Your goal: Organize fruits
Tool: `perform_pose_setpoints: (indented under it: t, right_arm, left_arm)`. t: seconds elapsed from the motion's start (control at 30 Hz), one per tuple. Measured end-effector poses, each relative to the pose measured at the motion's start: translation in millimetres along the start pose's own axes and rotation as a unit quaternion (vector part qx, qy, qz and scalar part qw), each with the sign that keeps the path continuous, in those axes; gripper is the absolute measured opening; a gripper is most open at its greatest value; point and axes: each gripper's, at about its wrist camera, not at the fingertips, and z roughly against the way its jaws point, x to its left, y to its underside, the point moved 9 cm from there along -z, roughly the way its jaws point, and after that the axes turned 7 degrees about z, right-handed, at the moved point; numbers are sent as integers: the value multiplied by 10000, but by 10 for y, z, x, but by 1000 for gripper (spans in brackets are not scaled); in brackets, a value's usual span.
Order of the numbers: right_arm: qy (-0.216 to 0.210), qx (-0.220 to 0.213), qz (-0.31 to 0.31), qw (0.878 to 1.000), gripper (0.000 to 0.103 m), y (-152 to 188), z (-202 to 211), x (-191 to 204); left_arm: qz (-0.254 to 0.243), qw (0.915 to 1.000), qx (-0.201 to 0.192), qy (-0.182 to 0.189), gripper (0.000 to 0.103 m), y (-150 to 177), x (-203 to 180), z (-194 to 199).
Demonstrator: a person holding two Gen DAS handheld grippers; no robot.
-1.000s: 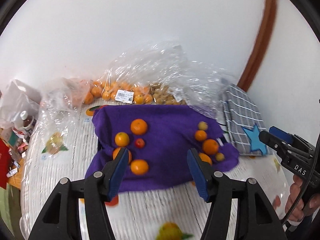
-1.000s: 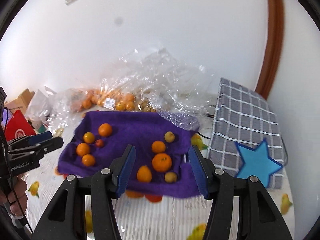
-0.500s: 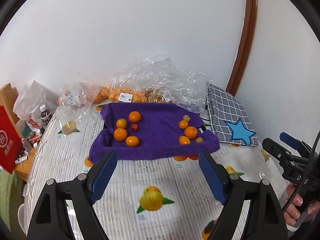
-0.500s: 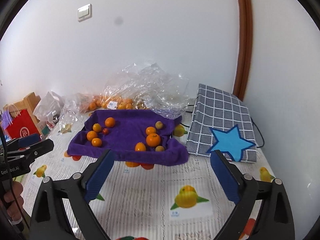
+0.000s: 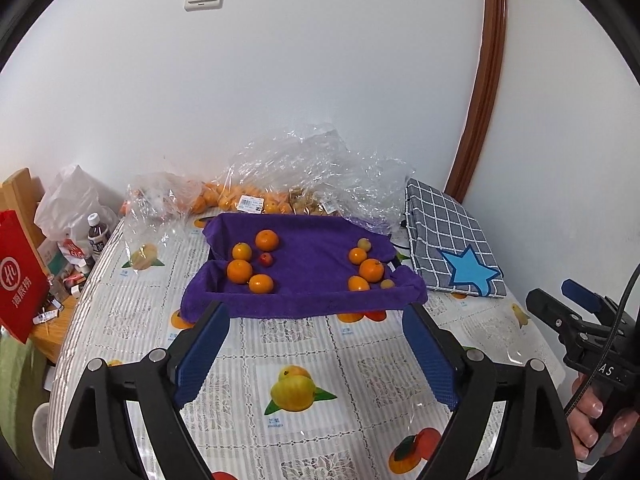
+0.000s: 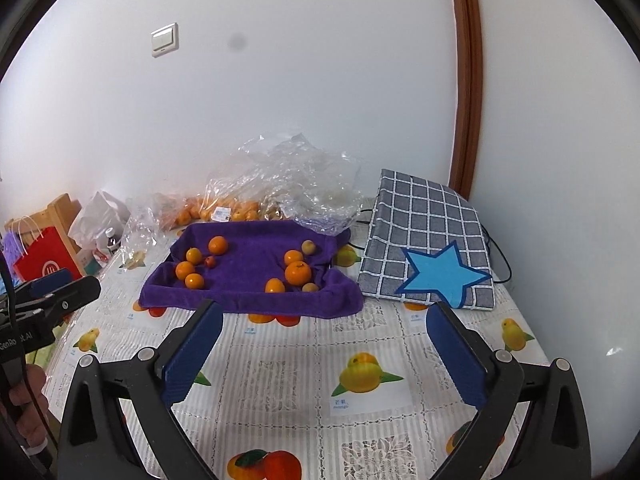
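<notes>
A purple towel (image 5: 308,296) covers a tray on the fruit-print tablecloth; it also shows in the right wrist view (image 6: 248,292). On its left lie several oranges (image 5: 240,271) and one small red fruit (image 5: 265,259). On its right lie oranges (image 5: 371,270) and small yellowish fruits (image 5: 363,244). My left gripper (image 5: 316,350) is open and empty, held back in front of the towel. My right gripper (image 6: 324,350) is open and empty too, also short of the towel. Each gripper shows at the edge of the other's view.
Clear plastic bags with more oranges (image 5: 224,200) lie behind the towel by the wall. A grey checked cloth with a blue star (image 5: 456,252) lies to the right. A red paper bag (image 5: 18,276), a bottle (image 5: 98,234) and a white bag stand at the left.
Both grippers have pulled back from the towel and risen, and their jaws have opened wider. The fruit on the towel has not moved.
</notes>
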Motion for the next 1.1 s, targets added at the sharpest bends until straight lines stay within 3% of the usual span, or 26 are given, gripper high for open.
perform_pose_setpoints:
  t: [1.1]
  right_arm:
    - [45,-15,-34,10000,101,35,55,-17]
  left_arm:
    - [33,9999,-46,-108,88,14,58,-4]
